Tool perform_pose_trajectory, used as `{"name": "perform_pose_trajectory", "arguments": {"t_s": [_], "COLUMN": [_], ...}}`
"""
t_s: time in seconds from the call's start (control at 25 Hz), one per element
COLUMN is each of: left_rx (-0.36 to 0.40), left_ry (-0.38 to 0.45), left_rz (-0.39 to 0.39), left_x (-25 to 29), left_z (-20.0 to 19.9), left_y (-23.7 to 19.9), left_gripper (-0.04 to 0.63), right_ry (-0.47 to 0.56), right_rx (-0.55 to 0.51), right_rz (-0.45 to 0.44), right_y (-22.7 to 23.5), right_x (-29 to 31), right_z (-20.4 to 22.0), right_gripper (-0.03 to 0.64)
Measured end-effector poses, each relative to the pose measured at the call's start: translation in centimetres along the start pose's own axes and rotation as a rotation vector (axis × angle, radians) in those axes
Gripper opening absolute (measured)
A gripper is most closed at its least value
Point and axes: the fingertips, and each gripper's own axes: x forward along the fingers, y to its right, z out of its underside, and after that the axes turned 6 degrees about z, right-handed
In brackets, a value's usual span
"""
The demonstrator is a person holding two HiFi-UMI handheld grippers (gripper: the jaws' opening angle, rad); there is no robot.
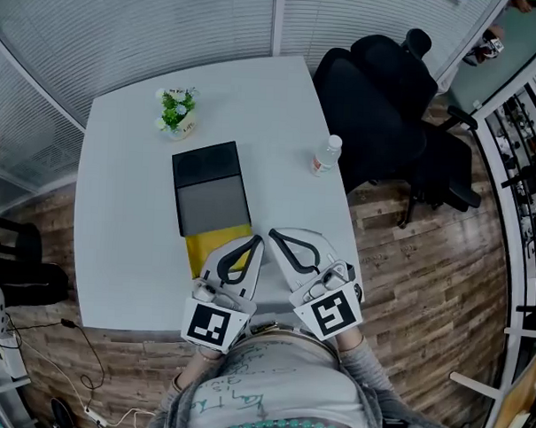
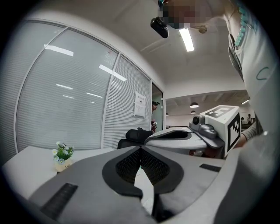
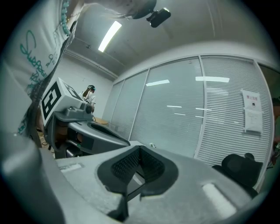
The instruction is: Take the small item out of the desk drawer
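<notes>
A flat black and grey drawer box (image 1: 209, 190) lies on the white desk (image 1: 127, 202). A yellow part (image 1: 212, 247) sticks out at its near end; I cannot make out any small item in it. My left gripper (image 1: 256, 242) hovers over the right edge of that yellow part, jaws shut and holding nothing (image 2: 141, 149). Right beside it my right gripper (image 1: 273, 235) is also shut and holds nothing (image 3: 140, 148). Both point roughly level across the desk, tips close together.
A small potted plant (image 1: 177, 110) stands at the desk's far left and a water bottle (image 1: 326, 154) near its right edge. A black office chair (image 1: 389, 90) sits beyond the right side. Blinds and glass walls lie behind the desk.
</notes>
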Motion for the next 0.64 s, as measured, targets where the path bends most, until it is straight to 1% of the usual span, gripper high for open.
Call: {"name": "perform_pose_trajectory", "arguments": {"t_s": [0.24, 0.64], "left_rx": [-0.004, -0.005], "left_ry": [-0.004, -0.008], "left_rz": [-0.001, -0.003], "left_x": [0.15, -0.12], "left_z": [0.35, 0.31], "left_y": [-0.04, 0.24], "left_gripper": [-0.002, -0.002], "right_ry": [-0.007, -0.022], "right_rx": [-0.014, -0.004], "right_rz": [-0.006, -0.015], "right_y": [-0.08, -0.14], "right_x": [0.05, -0.34], "right_z": [0.24, 0.3], "right_gripper": [0.003, 0.003]}}
